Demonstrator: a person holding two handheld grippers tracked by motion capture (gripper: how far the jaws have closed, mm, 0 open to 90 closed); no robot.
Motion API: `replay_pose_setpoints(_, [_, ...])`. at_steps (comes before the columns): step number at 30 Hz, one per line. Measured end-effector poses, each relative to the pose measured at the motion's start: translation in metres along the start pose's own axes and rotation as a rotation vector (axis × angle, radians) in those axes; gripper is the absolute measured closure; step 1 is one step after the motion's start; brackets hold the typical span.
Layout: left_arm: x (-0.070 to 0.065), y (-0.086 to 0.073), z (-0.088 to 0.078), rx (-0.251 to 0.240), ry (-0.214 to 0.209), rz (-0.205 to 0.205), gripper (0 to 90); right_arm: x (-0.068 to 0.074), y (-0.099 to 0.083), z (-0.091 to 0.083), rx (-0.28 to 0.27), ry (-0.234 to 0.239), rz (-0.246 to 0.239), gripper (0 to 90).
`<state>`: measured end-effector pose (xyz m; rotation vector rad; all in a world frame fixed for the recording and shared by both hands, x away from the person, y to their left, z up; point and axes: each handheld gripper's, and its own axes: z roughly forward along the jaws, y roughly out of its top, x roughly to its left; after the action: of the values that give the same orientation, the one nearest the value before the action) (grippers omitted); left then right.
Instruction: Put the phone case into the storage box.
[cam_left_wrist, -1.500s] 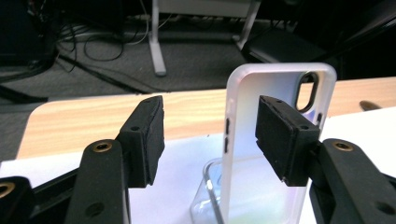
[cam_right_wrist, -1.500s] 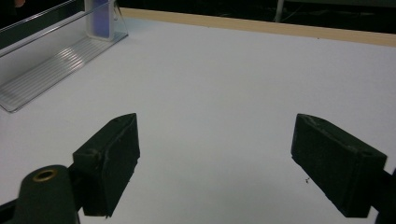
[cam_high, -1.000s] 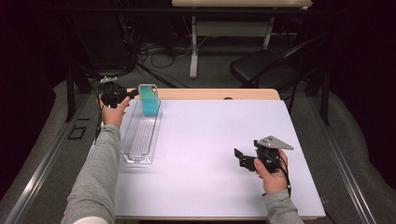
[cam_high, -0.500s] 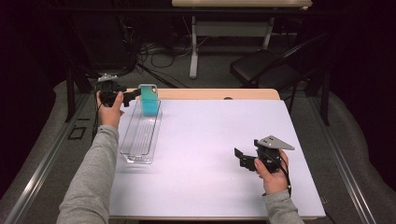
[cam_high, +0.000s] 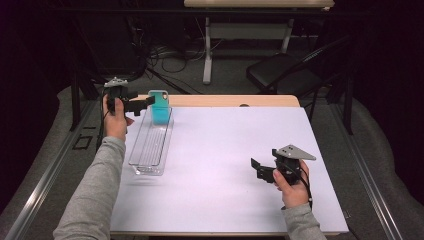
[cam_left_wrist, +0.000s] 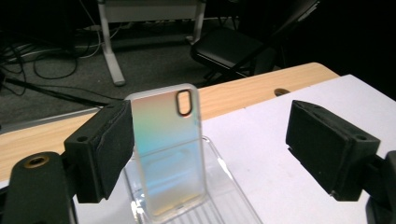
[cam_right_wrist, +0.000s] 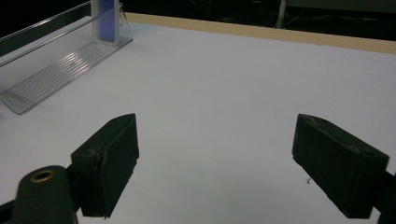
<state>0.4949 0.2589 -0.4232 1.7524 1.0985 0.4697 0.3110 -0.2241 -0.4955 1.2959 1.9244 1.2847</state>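
Taking the tray (cam_high: 150, 145) as my landmark: it lies on the left part of the desk (cam_high: 225, 165), running from near me toward the far edge, and the phone case (cam_high: 160, 107) stands upright in its far end. My left hand-held gripper (cam_high: 147, 101) is just left of that far end, level with the case and apart from it, while my right hand-held gripper (cam_high: 256, 167) is well to the right of the tray, over the near part of the desk. A chair (cam_high: 282, 75) stands on the floor beyond the desk, behind and right of the tray.

Left tongs (cam_high: 145, 102) held raised, jaws just opened wide; right tongs (cam_high: 256, 169) hover low, agape.
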Motion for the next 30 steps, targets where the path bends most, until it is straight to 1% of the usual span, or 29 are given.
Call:
replay_pose_setpoints(4, [-0.008,0.001,-0.003,0.007,-0.004,0.002,14.2,0.0,0.001,-0.001,0.006,0.004,0.001,11.7])
replay_pose_setpoints(8, [-0.013,0.0,-0.005,0.029,-0.02,0.011,7.2,-0.001,0.002,-0.002,0.004,0.012,0.013,6.7])
replay_pose_setpoints(10, [-0.016,-0.001,-0.006,0.034,-0.017,0.015,7.0,-0.001,0.003,-0.003,0.006,0.011,0.009,6.1])
replay_pose_setpoints(13, [-0.021,-0.003,-0.01,0.043,-0.016,0.027,6.8,-0.002,0.004,-0.004,0.001,0.013,0.021,5.4])
replay_pose_setpoints(16, [-0.026,-0.005,-0.014,0.04,-0.039,0.032,6.8,-0.003,0.005,-0.005,0.012,0.017,0.01,4.0])
replay_pose_setpoints(20, [-0.034,-0.008,-0.019,0.049,-0.041,0.052,6.8,-0.005,0.007,-0.007,0.022,0.027,0.009,3.9])
replay_pose_setpoints(22, [-0.038,-0.011,-0.023,0.034,-0.06,0.061,6.8,-0.007,0.008,-0.009,0.026,0.034,0.012,3.9])
replay_pose_setpoints(25, [-0.043,-0.015,-0.028,0.029,-0.086,0.071,6.8,-0.009,0.01,-0.011,0.035,0.048,0.005,3.9])
replay_pose_setpoints(29, [-0.05,-0.019,-0.035,0.028,-0.108,0.086,6.8,-0.011,0.013,-0.012,0.046,0.067,-0.005,3.9])
replay_pose_setpoints(30, [-0.052,-0.02,-0.036,0.027,-0.106,0.091,6.8,-0.011,0.014,-0.012,0.045,0.073,-0.008,3.9])
